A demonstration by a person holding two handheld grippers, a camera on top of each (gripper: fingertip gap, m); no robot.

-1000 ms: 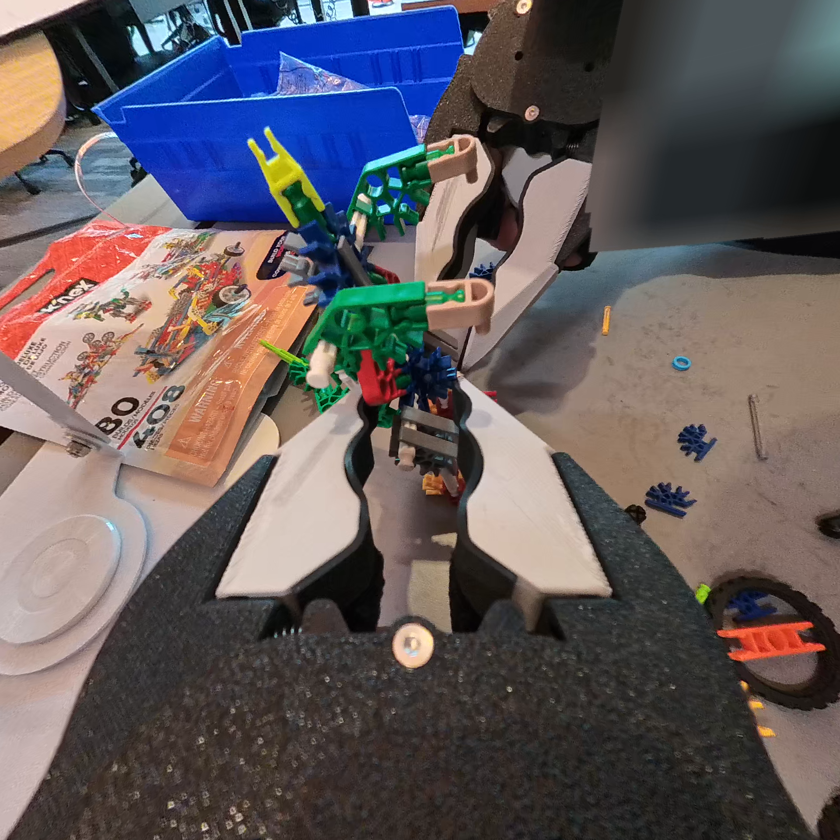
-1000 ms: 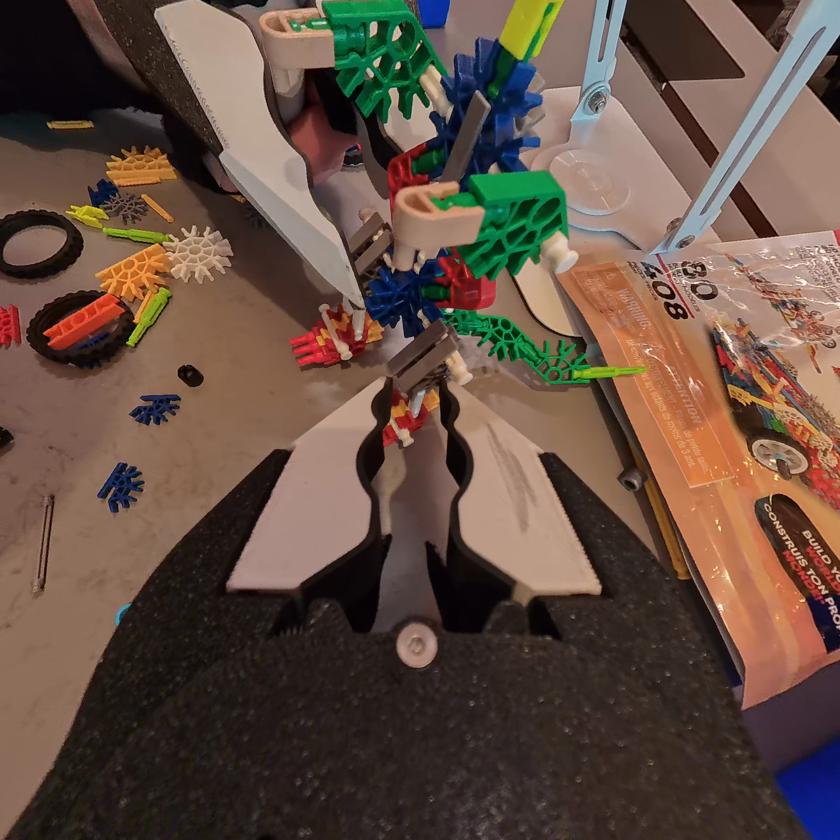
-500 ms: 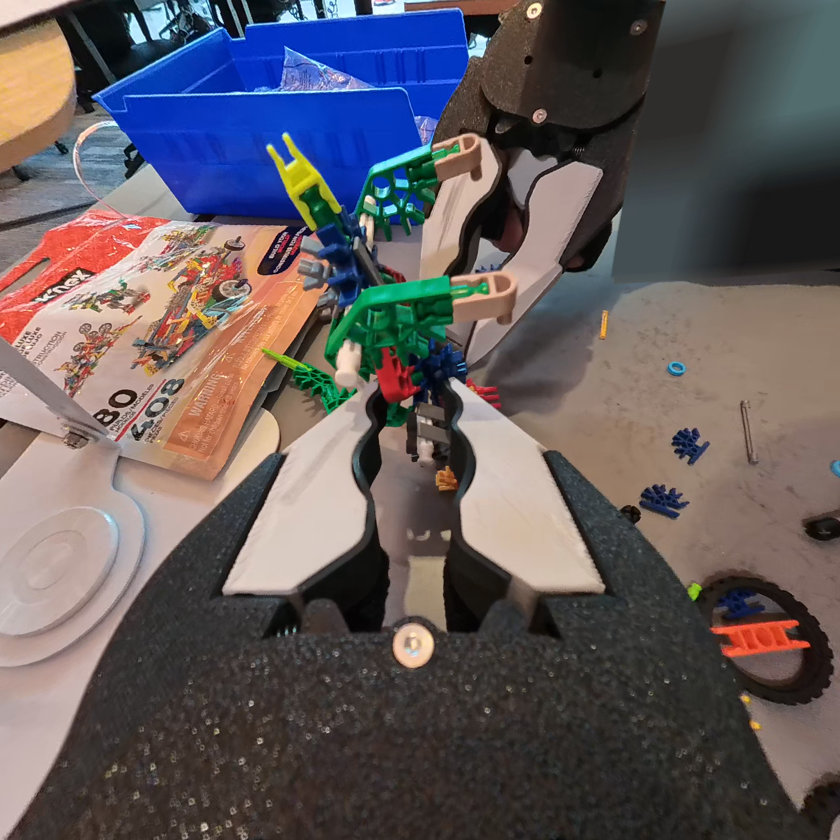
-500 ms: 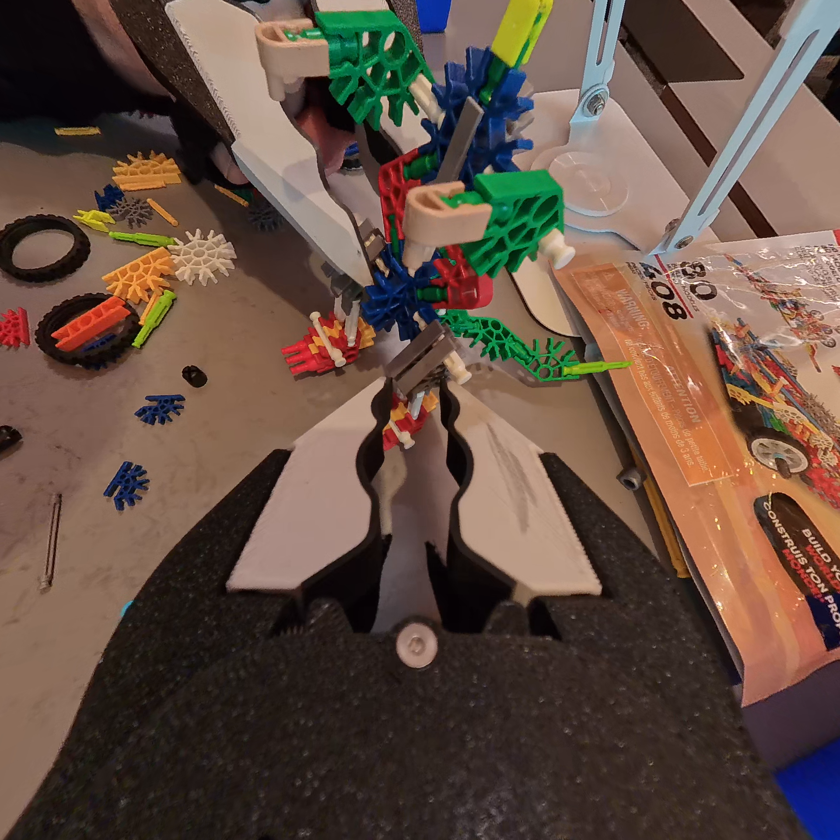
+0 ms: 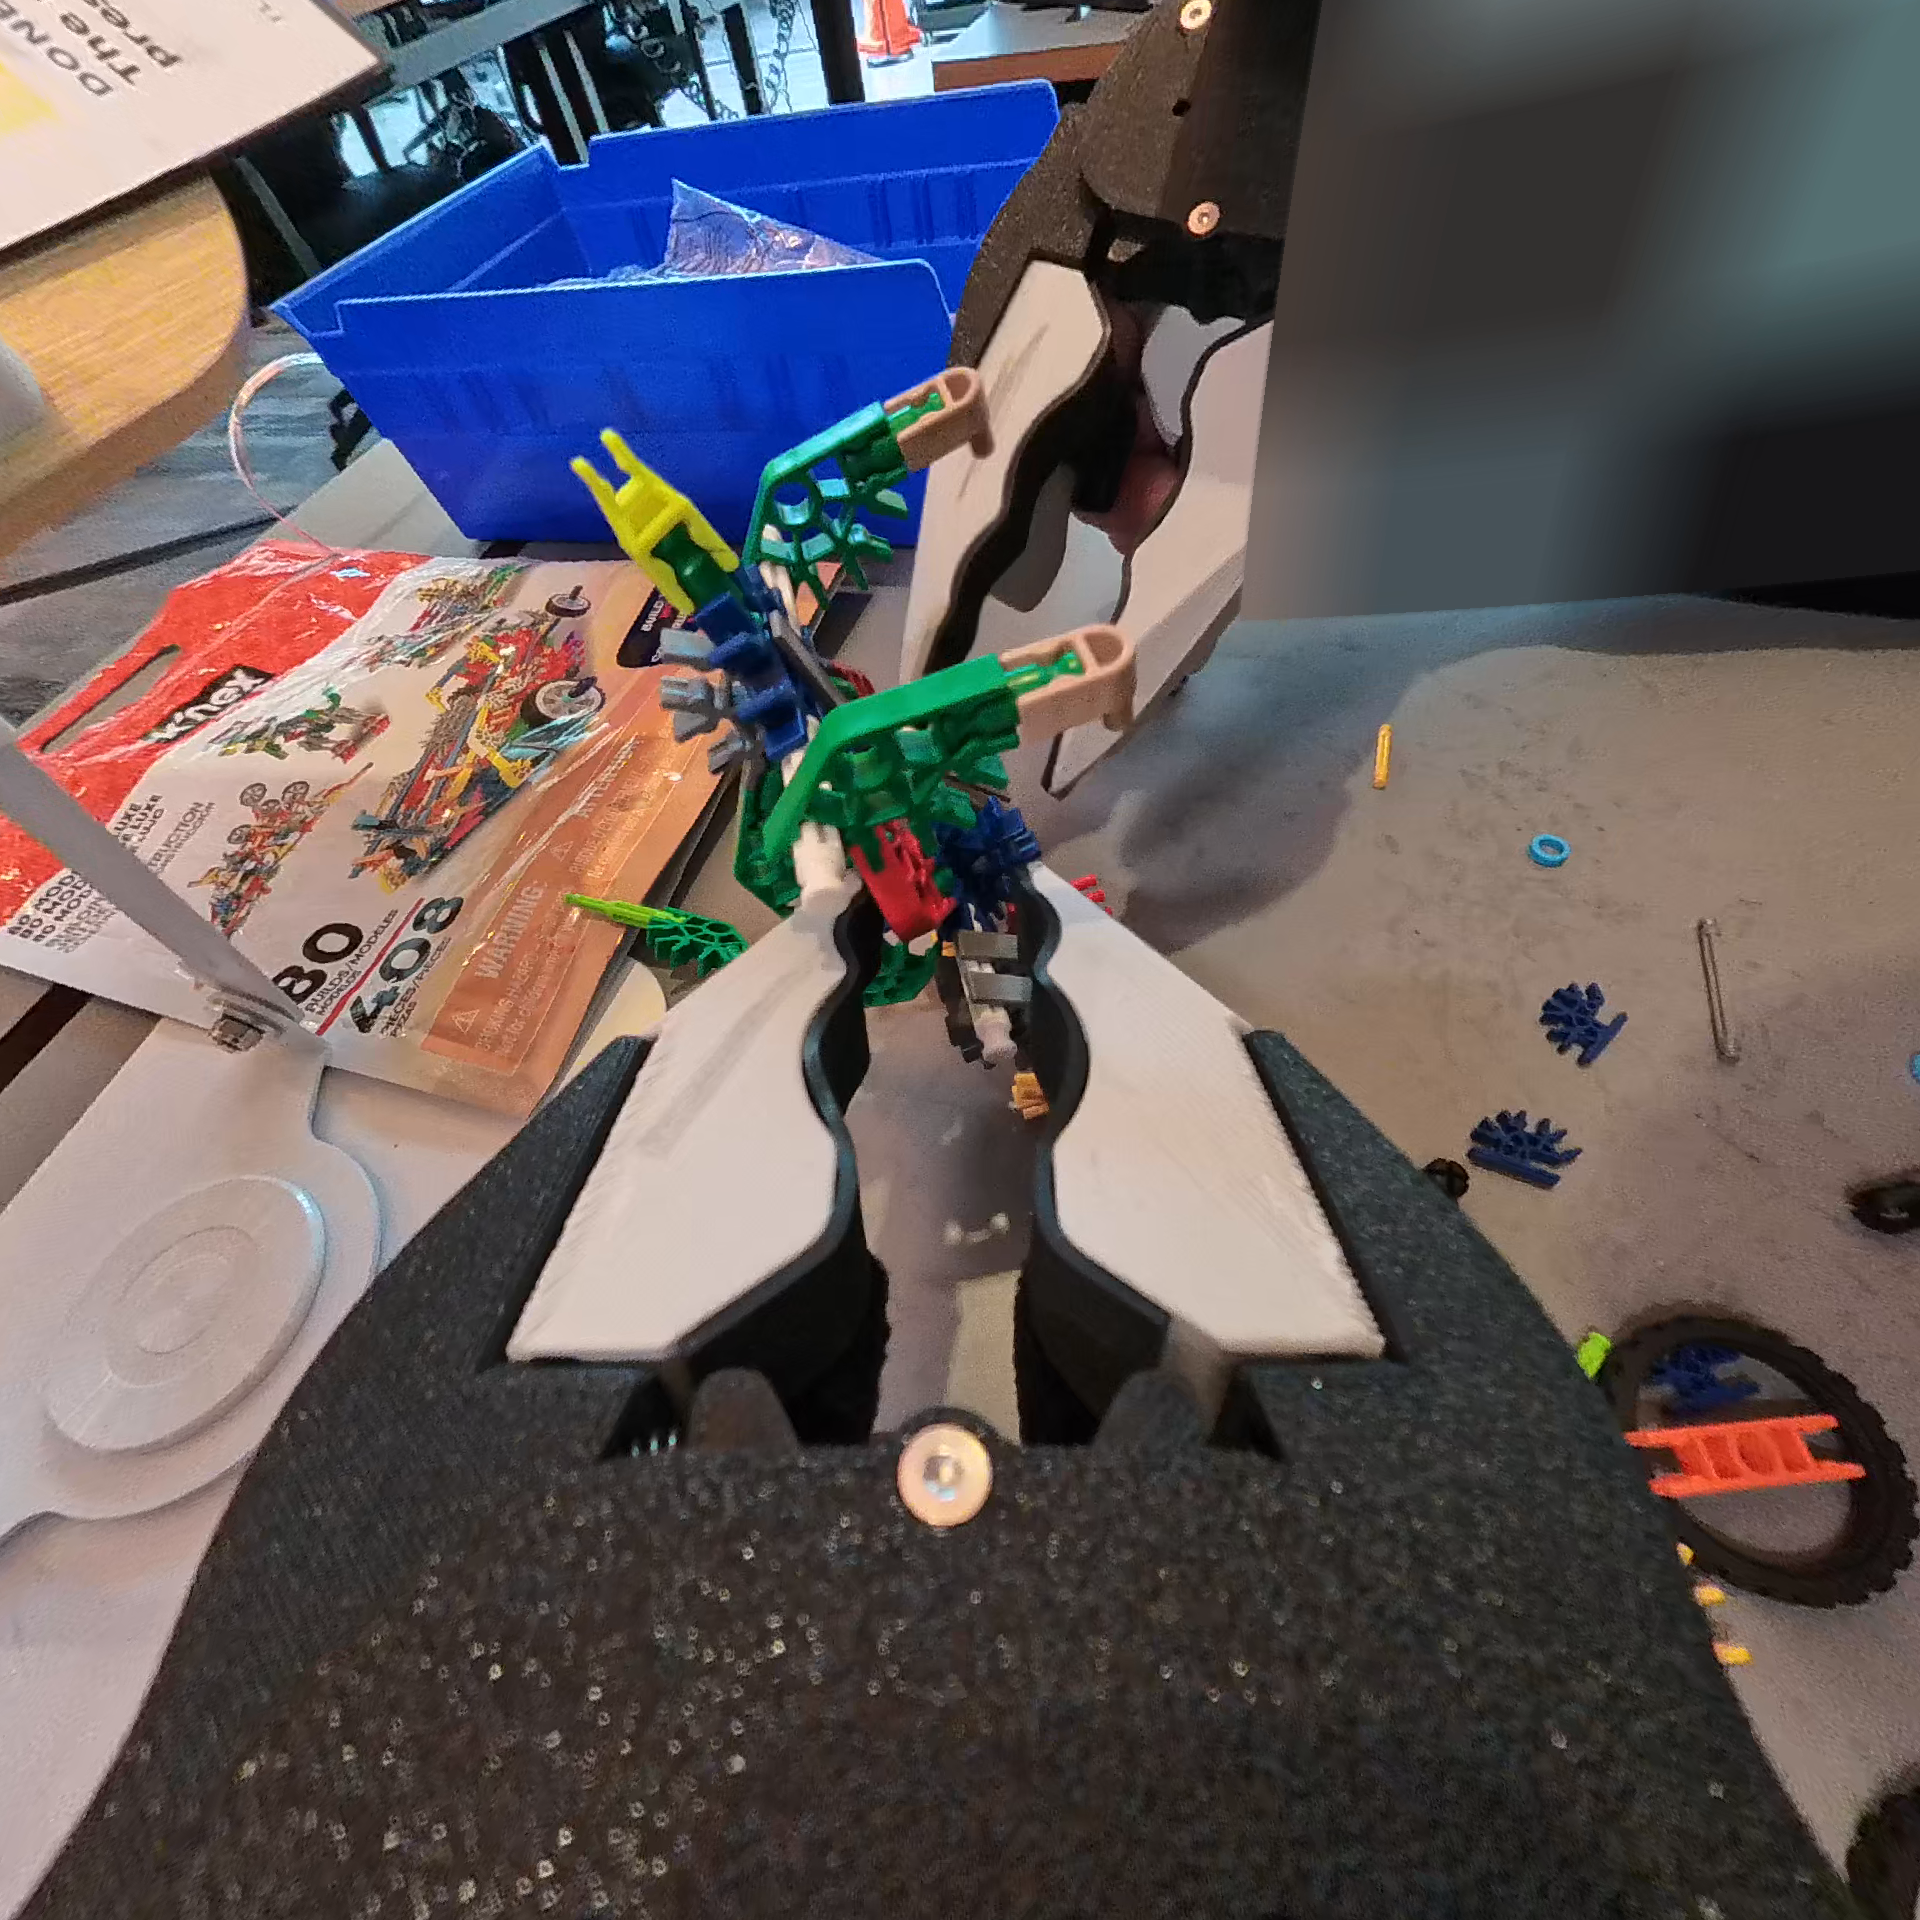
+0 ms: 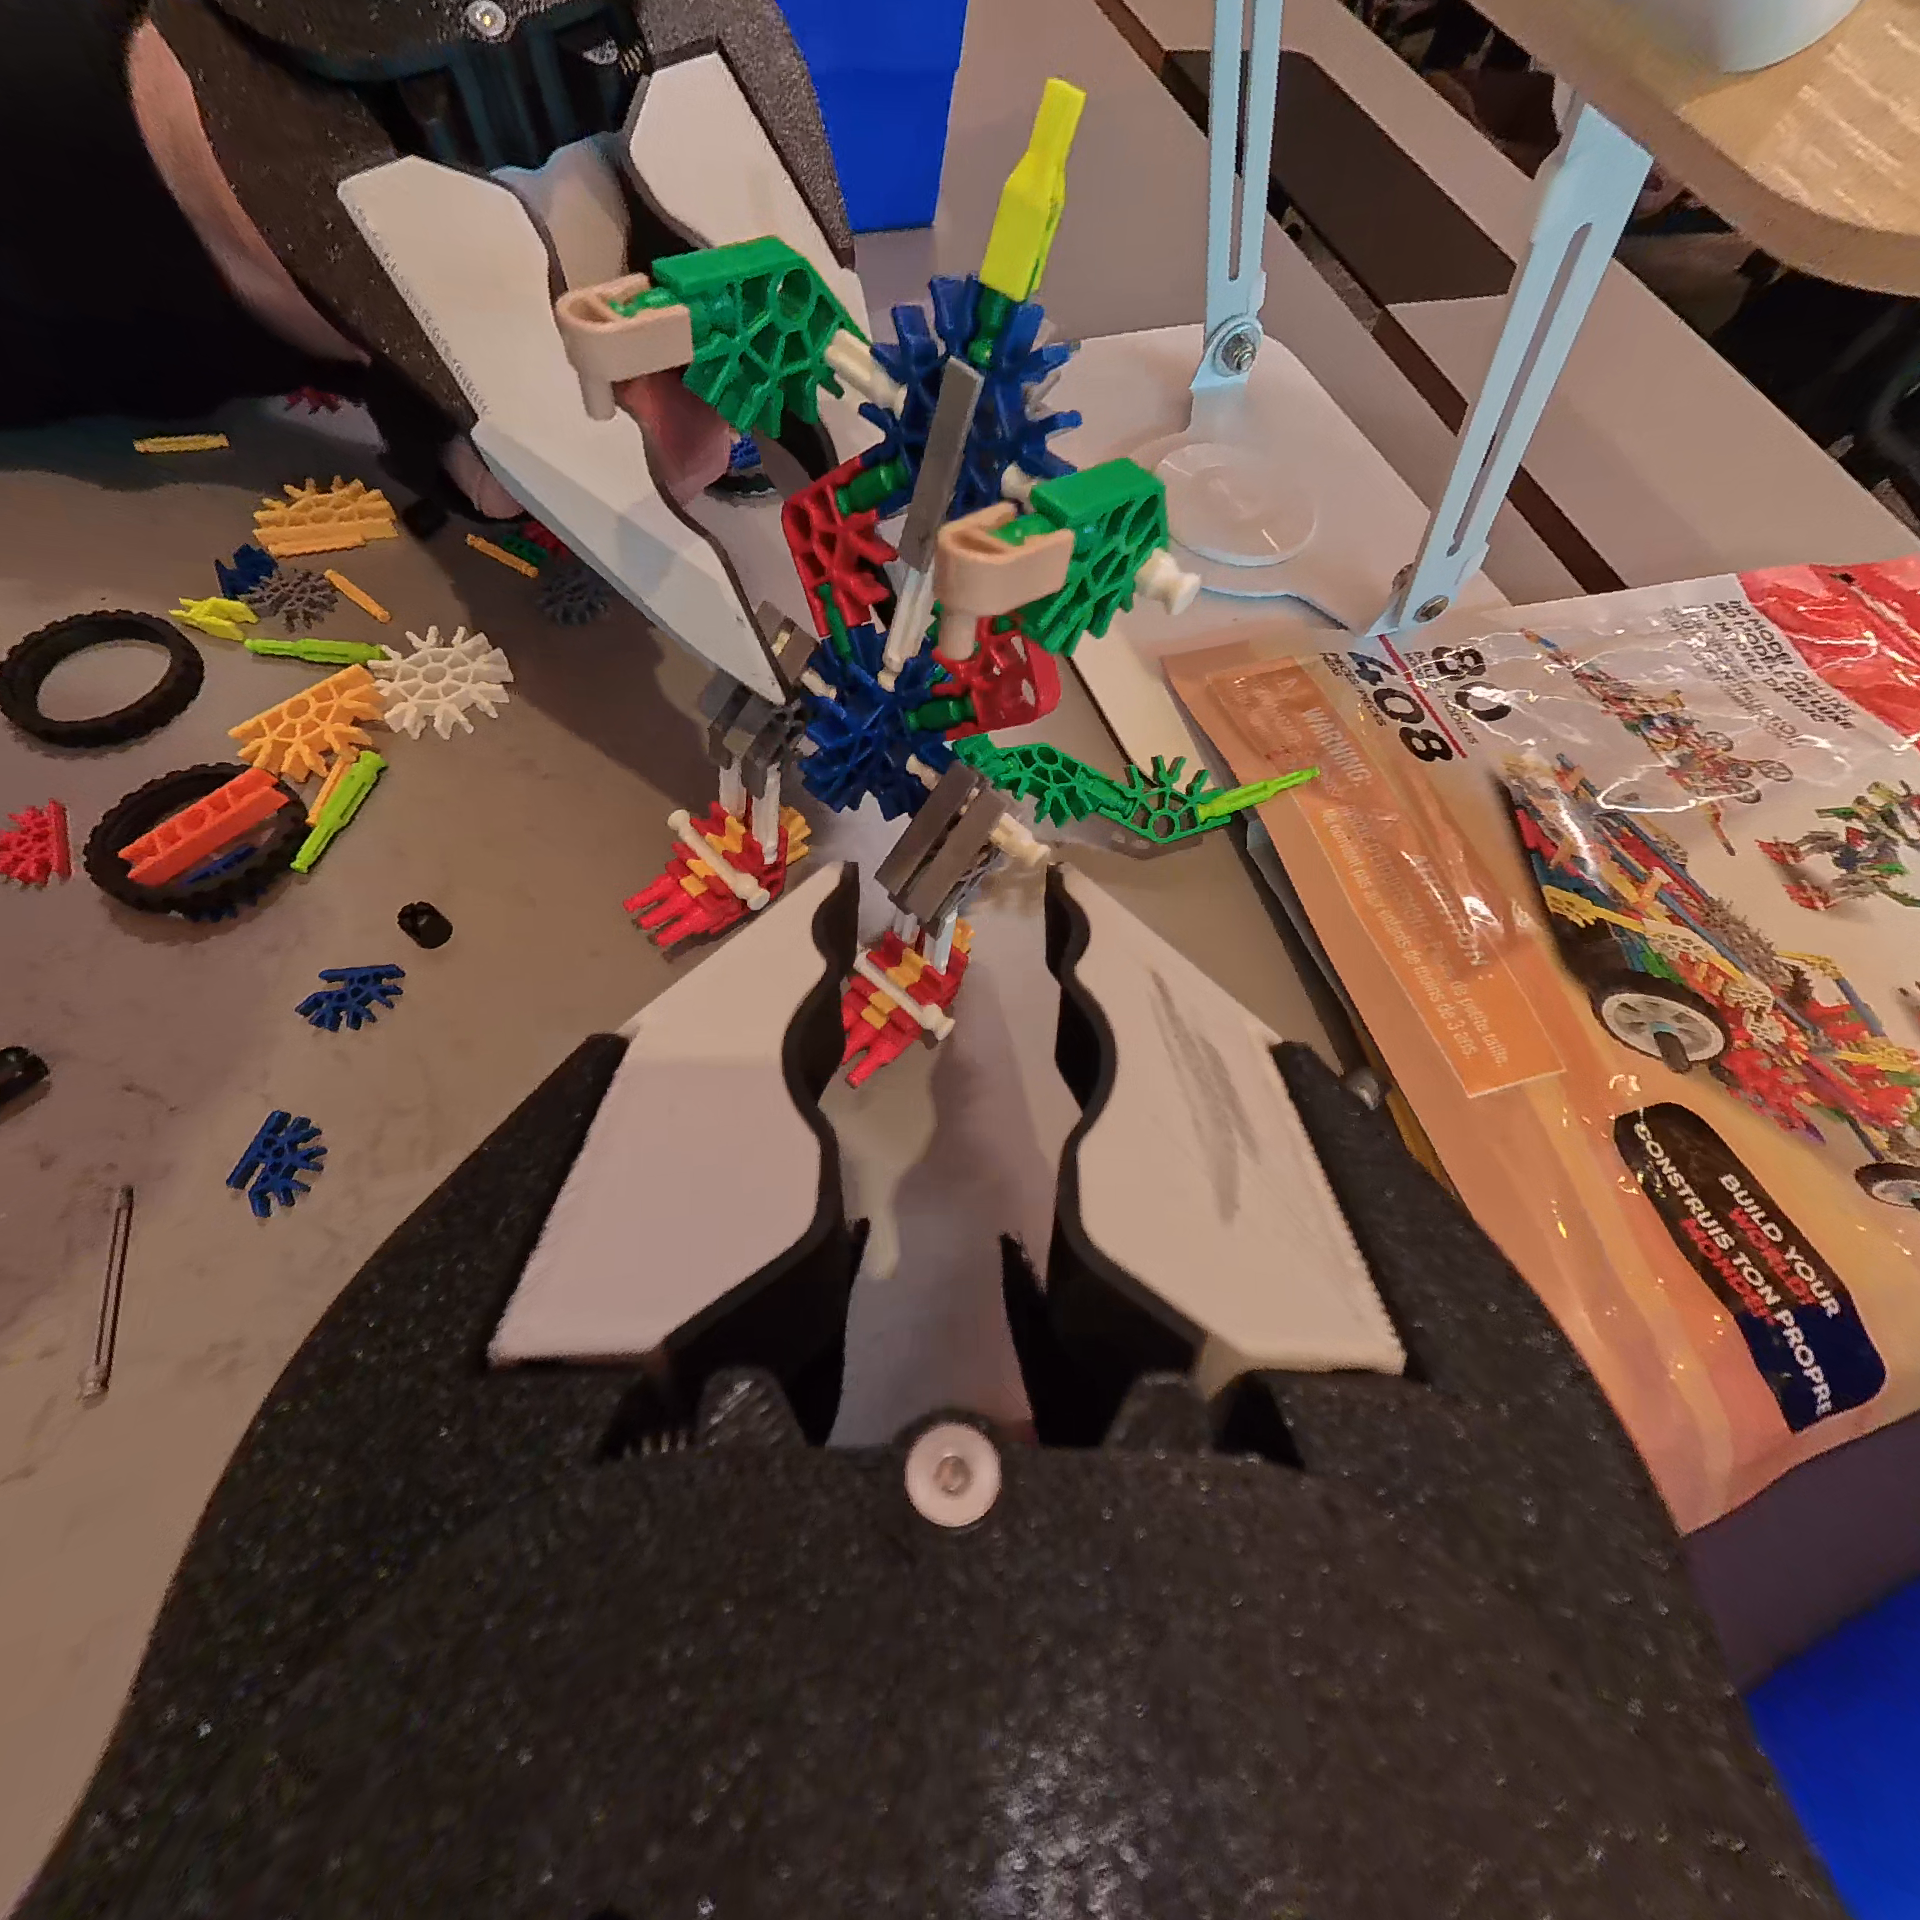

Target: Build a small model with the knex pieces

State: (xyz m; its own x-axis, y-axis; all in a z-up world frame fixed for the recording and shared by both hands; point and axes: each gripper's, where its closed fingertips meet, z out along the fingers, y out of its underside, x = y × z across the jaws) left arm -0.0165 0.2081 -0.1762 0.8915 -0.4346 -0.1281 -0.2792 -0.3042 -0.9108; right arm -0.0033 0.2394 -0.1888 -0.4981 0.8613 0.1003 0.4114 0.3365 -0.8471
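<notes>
A toy figure built from plastic rods and connectors stands between both grippers, with green arms, blue hubs, red parts and a yellow top. In the right wrist view the figure shows two red-and-yellow feet on the grey table. My left gripper is closed around the figure's lower body, and a grey leg piece lies between its fingers. One of its fingers reaches the other grey leg. My right gripper is open around the nearer foot without pinching it. It also shows in the left wrist view.
A blue bin stands behind the figure. The toy's printed bag lies to one side, next to a metal stand base. Loose connectors, black tyres and a thin metal rod are scattered on the table. About 5 cm separates my left fingertips from my right.
My left gripper's fingers have narrowed around the figure's lower body. My right gripper's fingers have spread apart off the foot. The figure now stands more upright.
</notes>
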